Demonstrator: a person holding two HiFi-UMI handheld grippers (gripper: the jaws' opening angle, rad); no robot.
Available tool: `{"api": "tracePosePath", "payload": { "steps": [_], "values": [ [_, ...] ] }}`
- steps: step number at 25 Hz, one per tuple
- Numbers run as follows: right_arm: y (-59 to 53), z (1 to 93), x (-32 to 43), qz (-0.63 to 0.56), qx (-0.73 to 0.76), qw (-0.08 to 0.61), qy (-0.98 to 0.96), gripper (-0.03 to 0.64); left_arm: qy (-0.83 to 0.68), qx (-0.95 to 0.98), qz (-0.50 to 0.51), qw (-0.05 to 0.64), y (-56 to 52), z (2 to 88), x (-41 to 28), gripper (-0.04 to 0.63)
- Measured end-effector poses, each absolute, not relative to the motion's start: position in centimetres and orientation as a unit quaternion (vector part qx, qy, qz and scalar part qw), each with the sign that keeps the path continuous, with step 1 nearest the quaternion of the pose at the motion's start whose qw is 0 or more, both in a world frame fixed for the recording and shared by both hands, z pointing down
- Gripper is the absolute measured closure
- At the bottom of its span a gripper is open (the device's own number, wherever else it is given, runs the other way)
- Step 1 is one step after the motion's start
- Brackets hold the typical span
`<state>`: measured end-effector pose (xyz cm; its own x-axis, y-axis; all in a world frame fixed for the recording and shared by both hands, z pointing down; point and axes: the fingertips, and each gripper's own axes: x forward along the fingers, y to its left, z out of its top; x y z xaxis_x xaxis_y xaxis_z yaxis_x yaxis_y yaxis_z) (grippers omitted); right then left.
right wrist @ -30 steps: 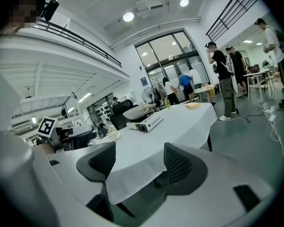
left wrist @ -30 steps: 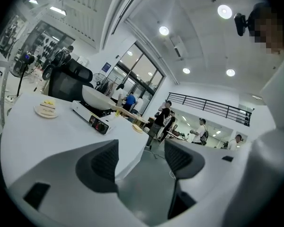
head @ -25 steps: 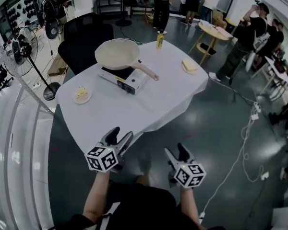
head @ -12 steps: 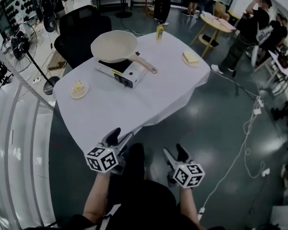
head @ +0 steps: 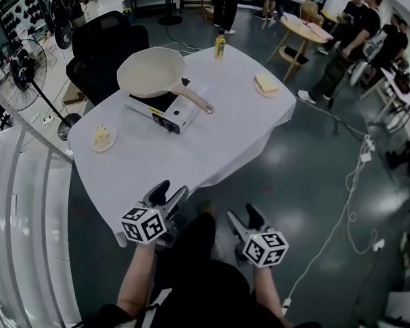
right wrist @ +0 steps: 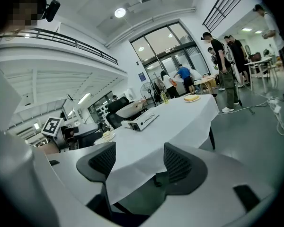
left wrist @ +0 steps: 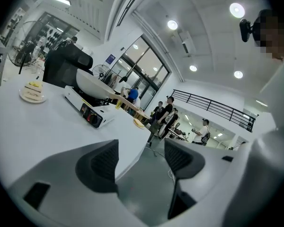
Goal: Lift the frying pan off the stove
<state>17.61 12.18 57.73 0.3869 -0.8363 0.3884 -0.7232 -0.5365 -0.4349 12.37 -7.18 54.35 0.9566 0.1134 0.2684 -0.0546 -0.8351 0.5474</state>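
As I judged it, none of the lift was done yet. The frying pan (head: pixel 150 72) sat squarely on the stove (head: pixel 160 109), its handle reaching out past the stove's right side over the white-clothed counter (head: pixel 212 142). My left hand-held gripper (head: pixel 172 191) and right hand-held gripper (head: pixel 241 214) hung well short of the stove on its near side, with bare cloth between. Both had their jaws apart and nothing between them. Everything was left to do: closing in on the stove, clamping the handle and raising the pan clear.
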Motion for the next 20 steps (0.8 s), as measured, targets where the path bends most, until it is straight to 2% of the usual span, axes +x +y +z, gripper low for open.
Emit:
{"api": "tracePosePath", "payload": {
  "steps": [20],
  "values": [
    [1.3,53.5,37.4,-0.265,-0.822,0.08,0.498,0.308,-0.017,0.948,0.1,0.302,-19.3,50.3,30.6,0.307]
  ]
}}
